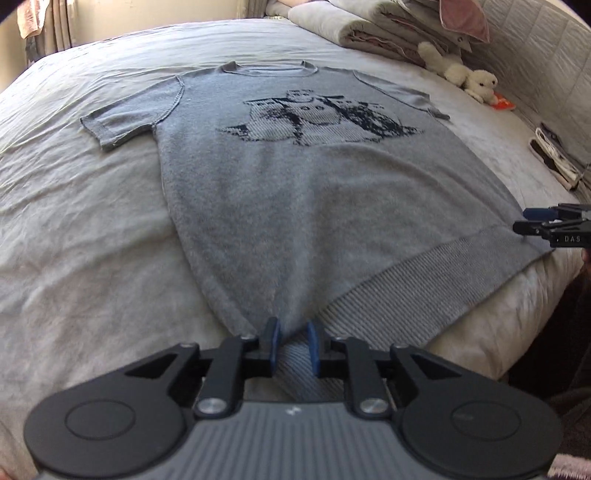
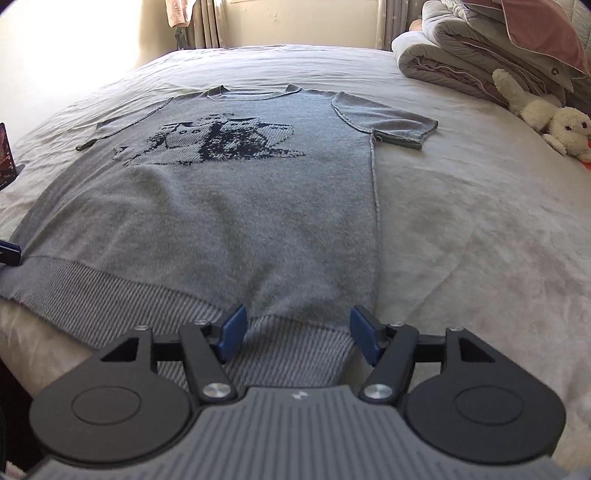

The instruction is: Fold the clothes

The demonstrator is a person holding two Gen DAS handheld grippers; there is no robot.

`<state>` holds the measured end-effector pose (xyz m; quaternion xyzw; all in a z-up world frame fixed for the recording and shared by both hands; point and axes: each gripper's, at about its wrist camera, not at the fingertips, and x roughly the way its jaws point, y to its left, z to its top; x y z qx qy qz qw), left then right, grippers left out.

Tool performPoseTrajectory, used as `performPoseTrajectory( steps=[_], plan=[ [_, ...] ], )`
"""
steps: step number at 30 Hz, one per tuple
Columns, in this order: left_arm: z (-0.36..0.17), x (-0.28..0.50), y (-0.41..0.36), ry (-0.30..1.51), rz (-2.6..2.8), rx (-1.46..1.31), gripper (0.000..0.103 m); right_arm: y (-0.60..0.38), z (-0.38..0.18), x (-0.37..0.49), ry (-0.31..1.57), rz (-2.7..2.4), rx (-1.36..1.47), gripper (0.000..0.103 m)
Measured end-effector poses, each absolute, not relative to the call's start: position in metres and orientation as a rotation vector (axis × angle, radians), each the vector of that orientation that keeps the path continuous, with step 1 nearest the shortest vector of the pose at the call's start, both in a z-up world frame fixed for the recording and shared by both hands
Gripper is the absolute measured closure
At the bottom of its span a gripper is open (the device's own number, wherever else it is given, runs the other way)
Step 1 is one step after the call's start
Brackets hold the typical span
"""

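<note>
Grey knit tee (image 1: 295, 192) lies flat on the bed (image 1: 74, 229), cat print up. Left gripper (image 1: 293, 341) pinches the ribbed hem corner; right gripper (image 1: 546, 225) sits at the other corner.

Sweater (image 1: 280, 192) flat on bed (image 1: 74, 221) (bedding (image 1: 369, 26) behind)

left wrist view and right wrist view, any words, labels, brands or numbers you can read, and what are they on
"DAS" – white letters on the black body of the right gripper, at the right edge of the left wrist view.
Small pale logo mark on the grey body behind the left gripper: not readable.
The same mark behind the right gripper in its own view: not readable.
Dark knitted picture on the grey sweater: an image, no letters.
</note>
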<state>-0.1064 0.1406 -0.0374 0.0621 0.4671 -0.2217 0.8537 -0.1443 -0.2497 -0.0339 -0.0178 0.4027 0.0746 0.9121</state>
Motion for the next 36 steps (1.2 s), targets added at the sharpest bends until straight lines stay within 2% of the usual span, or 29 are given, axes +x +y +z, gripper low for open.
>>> performPoseTrajectory(
  steps=[4,8,14,16,21,26,29,36],
  plan=[
    [-0.033,-0.123,0.139,0.986,-0.499,0.190,0.085,-0.263,-0.033,-0.157,0.870,0.149,-0.019,0.035],
    [-0.016,-0.124,0.140,0.929,-0.521,0.118,0.079,-0.252,-0.020,-0.141,0.824,0.181,-0.018,0.035],
    [-0.017,-0.072,0.098,0.859,-0.512,0.067,0.078,-0.225,-0.001,-0.108,0.748,0.245,-0.022,0.035],
    [-0.022,-0.052,0.081,0.849,-0.502,0.062,0.078,-0.202,0.002,-0.084,0.728,0.300,-0.022,0.038],
    [-0.033,-0.014,0.058,0.802,-0.504,0.010,0.078,-0.147,-0.004,-0.034,0.705,0.394,-0.043,0.054],
    [-0.047,-0.001,0.058,0.780,-0.517,-0.027,0.078,-0.122,-0.022,-0.002,0.727,0.435,-0.028,0.056],
    [-0.055,-0.015,0.062,0.777,-0.549,0.000,0.078,-0.113,-0.036,-0.007,0.753,0.446,-0.074,0.057],
    [-0.054,-0.067,0.068,0.790,-0.625,0.137,0.078,-0.135,-0.046,-0.080,0.671,0.481,-0.189,0.056]
  ],
)
